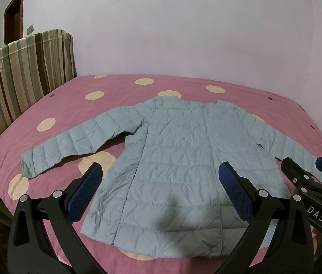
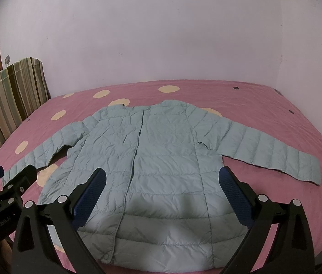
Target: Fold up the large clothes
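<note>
One pale blue quilted jacket (image 1: 172, 159) lies flat on the pink bedspread (image 1: 74, 105) with cream dots, front up, collar toward the wall, both sleeves spread outward. Above its hem hover the left gripper (image 1: 161, 187) and the right gripper (image 2: 163, 189), side by side, jaws wide apart and holding nothing. A striped headboard (image 1: 23, 73) stands at the bed's left edge.
</note>
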{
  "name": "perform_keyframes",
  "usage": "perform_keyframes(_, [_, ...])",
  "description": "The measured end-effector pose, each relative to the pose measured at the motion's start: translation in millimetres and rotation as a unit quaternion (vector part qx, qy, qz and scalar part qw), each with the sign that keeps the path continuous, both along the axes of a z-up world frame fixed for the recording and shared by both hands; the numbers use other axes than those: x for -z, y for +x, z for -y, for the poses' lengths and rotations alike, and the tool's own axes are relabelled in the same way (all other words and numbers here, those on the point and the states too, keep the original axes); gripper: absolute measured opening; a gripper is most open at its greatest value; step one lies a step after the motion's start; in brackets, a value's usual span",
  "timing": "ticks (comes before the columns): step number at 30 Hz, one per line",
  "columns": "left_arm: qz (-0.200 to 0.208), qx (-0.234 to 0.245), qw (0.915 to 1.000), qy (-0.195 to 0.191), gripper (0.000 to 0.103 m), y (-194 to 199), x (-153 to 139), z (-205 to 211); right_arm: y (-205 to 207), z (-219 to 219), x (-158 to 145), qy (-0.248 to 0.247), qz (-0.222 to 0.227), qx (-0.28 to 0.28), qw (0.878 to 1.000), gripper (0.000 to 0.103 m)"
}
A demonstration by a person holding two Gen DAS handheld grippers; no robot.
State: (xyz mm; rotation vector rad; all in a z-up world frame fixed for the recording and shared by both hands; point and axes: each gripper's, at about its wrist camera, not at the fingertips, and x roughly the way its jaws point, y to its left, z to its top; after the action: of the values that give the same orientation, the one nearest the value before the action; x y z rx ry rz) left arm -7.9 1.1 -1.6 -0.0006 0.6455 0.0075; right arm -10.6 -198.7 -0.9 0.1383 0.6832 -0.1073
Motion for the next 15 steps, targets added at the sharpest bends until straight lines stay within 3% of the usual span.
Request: perform_keyframes(15, [-0.002, -0.001, 1.0, -0.002, 0.101, 0.3, 0.6, -1.2, -0.8, -1.5, -0.1, -0.001, 0.0, 0.0, 1.0, 0.098])
